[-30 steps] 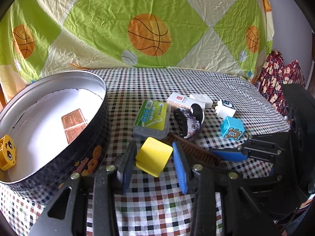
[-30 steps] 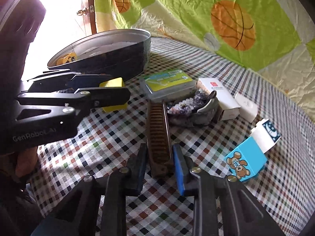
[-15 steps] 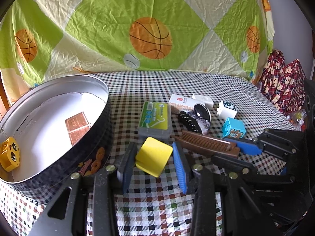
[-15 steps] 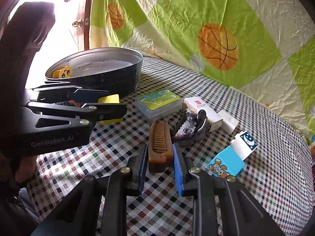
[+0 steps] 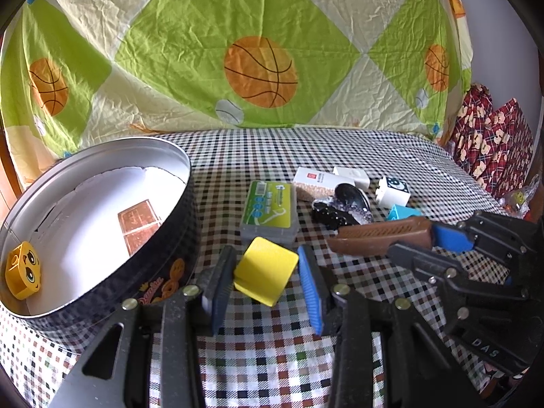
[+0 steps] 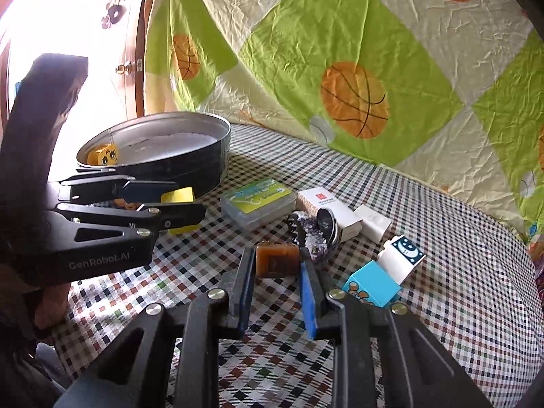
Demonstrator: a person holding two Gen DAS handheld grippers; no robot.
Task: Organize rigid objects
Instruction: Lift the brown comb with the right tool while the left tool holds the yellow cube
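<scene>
My left gripper (image 5: 263, 284) is shut on a yellow block (image 5: 263, 270) and holds it above the checked cloth, just right of the round tin (image 5: 170, 238). It also shows in the right wrist view (image 6: 176, 200). My right gripper (image 6: 276, 284) is shut on a brown comb (image 6: 277, 263), lifted off the cloth and pointing away from the camera. In the left wrist view the comb (image 5: 380, 236) hangs level from the right gripper's blue pads (image 5: 448, 238). The tin holds a yellow face block (image 5: 22, 270) and a brown bar (image 5: 137, 224).
On the cloth lie a green-lidded grey case (image 5: 270, 210), a white box (image 5: 318, 182), a white adapter (image 5: 352, 176), a black clip with a purple crystal piece (image 5: 340, 209), a white moon block (image 6: 403, 256) and a blue bear block (image 6: 372, 285). A patterned sheet hangs behind.
My right gripper has lifted the brown comb off the cloth and raised it. The left gripper has kept hold of the yellow block and risen slightly.
</scene>
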